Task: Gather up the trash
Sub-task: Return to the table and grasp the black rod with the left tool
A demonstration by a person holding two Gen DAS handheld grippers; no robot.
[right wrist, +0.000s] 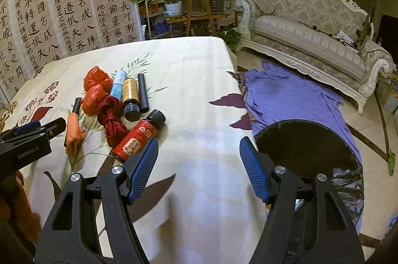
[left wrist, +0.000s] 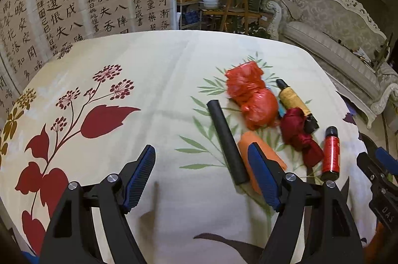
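Left wrist view shows the left claw (left wrist: 201, 174) with its jaws apart and nothing between them, above the flowered cloth of the desk (left wrist: 154, 70). The right wrist view shows the right claw (right wrist: 199, 164) also with jaws apart and empty.

The trash lies in one tight group on the desk: an orange-red plastic bag (left wrist: 251, 95), a dark red knotted cloth (left wrist: 298, 132), a red bottle (left wrist: 330, 152), a gold bottle (left wrist: 294, 100), a black tube (left wrist: 227, 142) and an orange piece (left wrist: 261, 159). A bin with a black liner (right wrist: 308, 149) stands just beside the desk edge, to the right of the right claw.

I think the main risk is the crowding. The things touch or overlap, so a claw that closes on one may push a neighbour. The bottles and the tube are round and lie on their sides; a push could make them roll toward the desk edge. The two claws are also near each other by the group, so they may collide if both reach in.

Relative to the left claw, the group is ahead and to the right; the orange piece lies just behind its right finger. For the right claw, the red bottle is just beside its left finger, and the rest is farther ahead-left.
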